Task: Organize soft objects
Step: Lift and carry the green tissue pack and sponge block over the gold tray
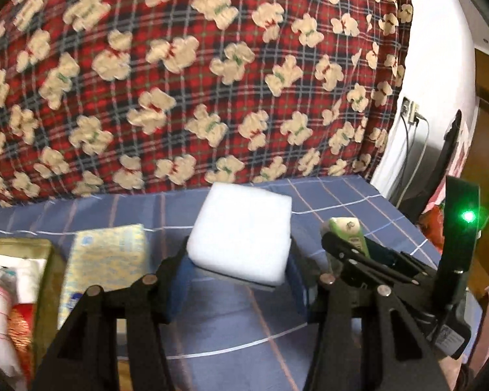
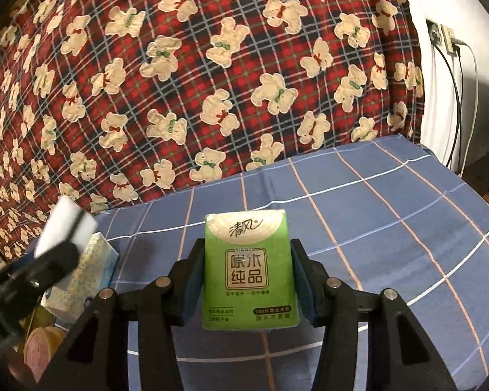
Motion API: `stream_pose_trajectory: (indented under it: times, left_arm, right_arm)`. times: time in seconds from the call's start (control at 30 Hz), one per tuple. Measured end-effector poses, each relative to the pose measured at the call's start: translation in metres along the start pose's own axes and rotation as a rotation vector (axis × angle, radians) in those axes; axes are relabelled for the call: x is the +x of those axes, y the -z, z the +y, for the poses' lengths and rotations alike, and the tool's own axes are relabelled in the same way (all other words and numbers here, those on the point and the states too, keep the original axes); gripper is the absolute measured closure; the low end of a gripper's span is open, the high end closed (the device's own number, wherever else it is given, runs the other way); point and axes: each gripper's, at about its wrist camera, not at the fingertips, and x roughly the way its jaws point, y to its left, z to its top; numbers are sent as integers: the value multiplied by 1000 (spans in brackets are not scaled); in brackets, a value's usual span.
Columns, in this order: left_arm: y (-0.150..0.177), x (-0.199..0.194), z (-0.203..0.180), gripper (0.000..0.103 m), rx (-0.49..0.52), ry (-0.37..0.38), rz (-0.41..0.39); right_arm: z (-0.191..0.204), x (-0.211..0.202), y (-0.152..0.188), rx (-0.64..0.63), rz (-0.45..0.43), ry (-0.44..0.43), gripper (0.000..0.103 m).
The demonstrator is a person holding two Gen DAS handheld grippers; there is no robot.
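Note:
My left gripper [image 1: 236,273] is shut on a white foam sponge block [image 1: 241,234] and holds it above the blue checked sheet [image 1: 342,202]. My right gripper [image 2: 246,280] is shut on a green tissue pack [image 2: 247,270] held upright above the same sheet. The right gripper with the green pack [image 1: 348,234] shows at the right of the left wrist view. The left gripper with the sponge [image 2: 63,228] shows blurred at the left of the right wrist view.
A yellow and blue patterned tissue pack [image 1: 104,267] lies left of the sponge, also seen in the right wrist view [image 2: 84,277]. A gold box [image 1: 16,293] with cloth items sits at far left. A red plaid bear blanket [image 2: 212,81] rises behind. Wall cables [image 2: 456,97] hang at right.

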Motion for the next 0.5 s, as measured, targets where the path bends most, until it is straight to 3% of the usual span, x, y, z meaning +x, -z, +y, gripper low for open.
stream_pose_trajectory:
  times: [0.5]
  left_arm:
    - [6,-18,41,51,-66,-48,-39]
  right_arm:
    - [24,-10,8,-77,-89,18,51]
